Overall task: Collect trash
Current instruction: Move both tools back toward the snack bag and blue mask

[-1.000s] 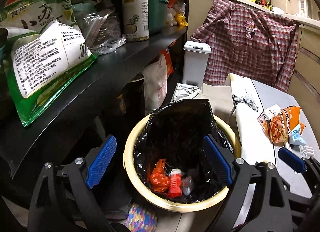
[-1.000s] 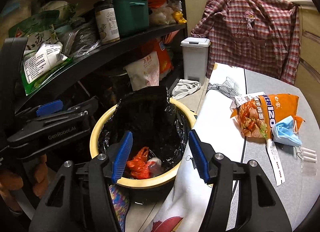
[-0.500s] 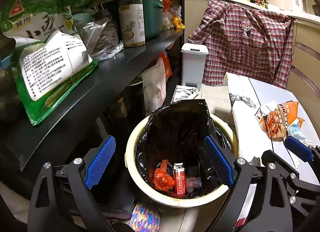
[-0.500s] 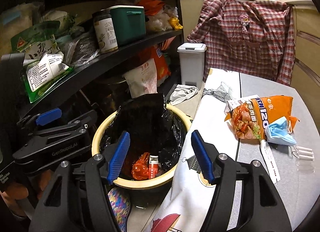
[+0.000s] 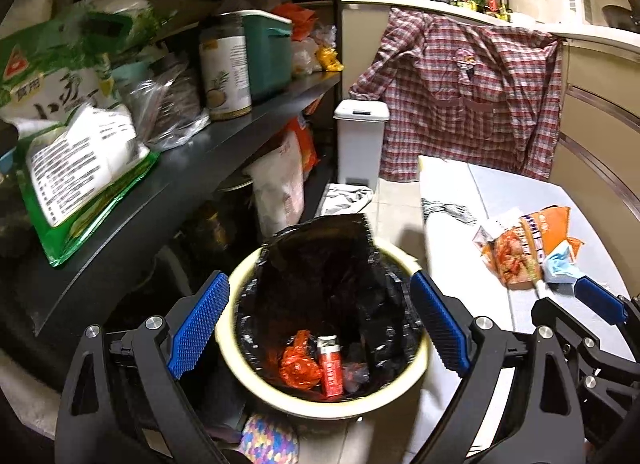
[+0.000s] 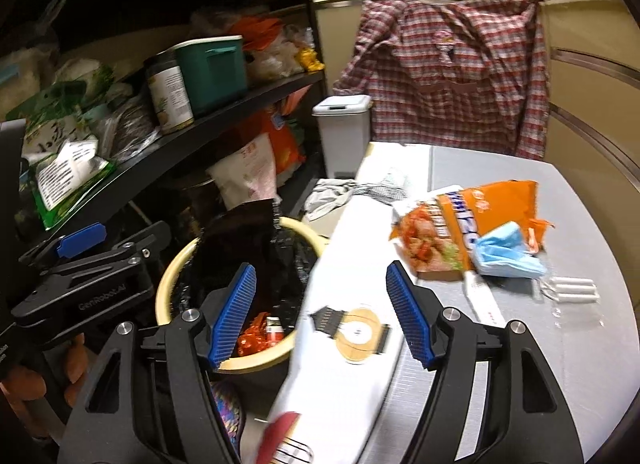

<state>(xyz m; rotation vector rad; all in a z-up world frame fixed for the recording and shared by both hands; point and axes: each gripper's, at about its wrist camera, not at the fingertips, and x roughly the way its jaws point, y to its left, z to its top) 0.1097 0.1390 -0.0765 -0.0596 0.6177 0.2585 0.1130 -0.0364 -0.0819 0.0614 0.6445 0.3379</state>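
A yellow bin [image 5: 416,368] lined with a black bag holds a red crumpled wrapper [image 5: 298,366] and a small red box [image 5: 331,368]; it also shows in the right wrist view [image 6: 172,276]. My left gripper [image 5: 318,328] is open and empty above the bin. My right gripper [image 6: 320,316] is open and empty, over the table edge beside the bin. On the grey table [image 6: 560,364] lie an orange snack bag [image 6: 460,224], a blue face mask [image 6: 506,254], a white paper strip [image 6: 482,300] and small white tubes [image 6: 572,288].
A black shelf [image 5: 192,168] with food packets, a tin and a green box stands left. A white pedal bin [image 5: 360,144] and a plaid shirt [image 5: 468,92] are behind. A white patterned cloth [image 6: 360,344] hangs over the table's left edge.
Both grippers have risen and pulled back from the bin. The right gripper has swung right toward the table. Both stay open and empty.
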